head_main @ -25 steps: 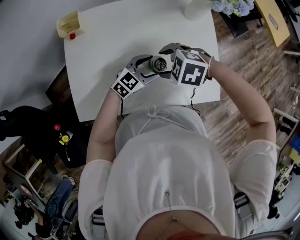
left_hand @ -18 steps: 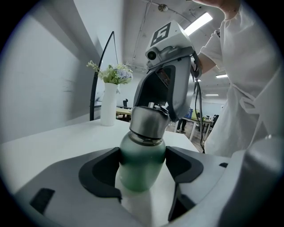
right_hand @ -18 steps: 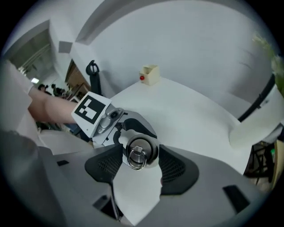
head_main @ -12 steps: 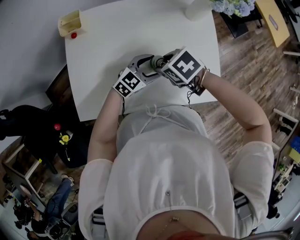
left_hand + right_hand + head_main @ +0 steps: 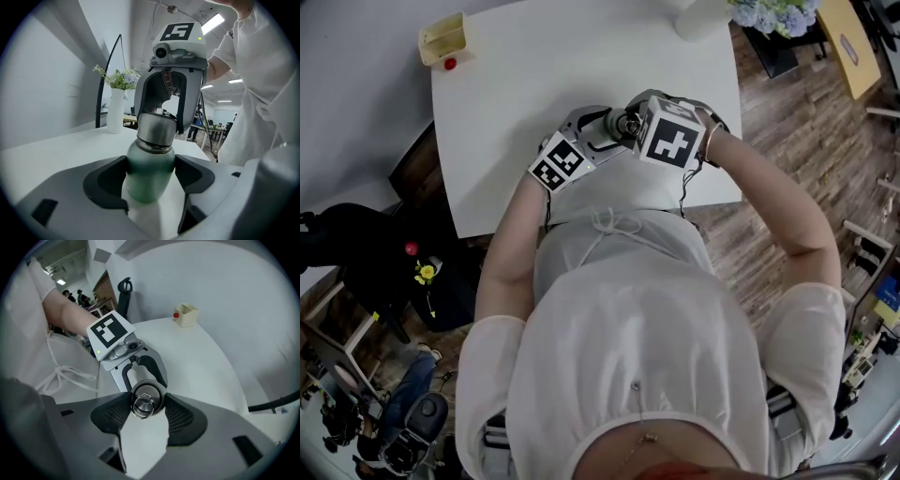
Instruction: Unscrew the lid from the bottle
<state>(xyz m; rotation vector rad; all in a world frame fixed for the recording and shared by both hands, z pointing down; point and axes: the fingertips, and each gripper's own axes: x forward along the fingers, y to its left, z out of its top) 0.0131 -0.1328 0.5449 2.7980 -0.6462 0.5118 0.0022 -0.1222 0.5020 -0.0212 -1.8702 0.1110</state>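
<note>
White table (image 5: pixel 516 84) lies below, its near edge under the hands. The left gripper (image 5: pixel 151 182), nearly level, clamps the green metal bottle (image 5: pixel 149 161) by its body. The right gripper (image 5: pixel 146 416) points steeply down; its jaws have just been closing and pinch the steel lid (image 5: pixel 143 401). Bare tabletop spreads beyond to a beige box (image 5: pixel 443 42).

Upright green bottle (image 5: pixel 149 176) with steel lid (image 5: pixel 157 131) on

White short-sleeved top (image 5: pixel 628 319); grey left gripper (image 5: pixel 150 165) and right gripper (image 5: pixel 145 405) bear black-and-white cubes (image 5: pixel 667 139).
</note>
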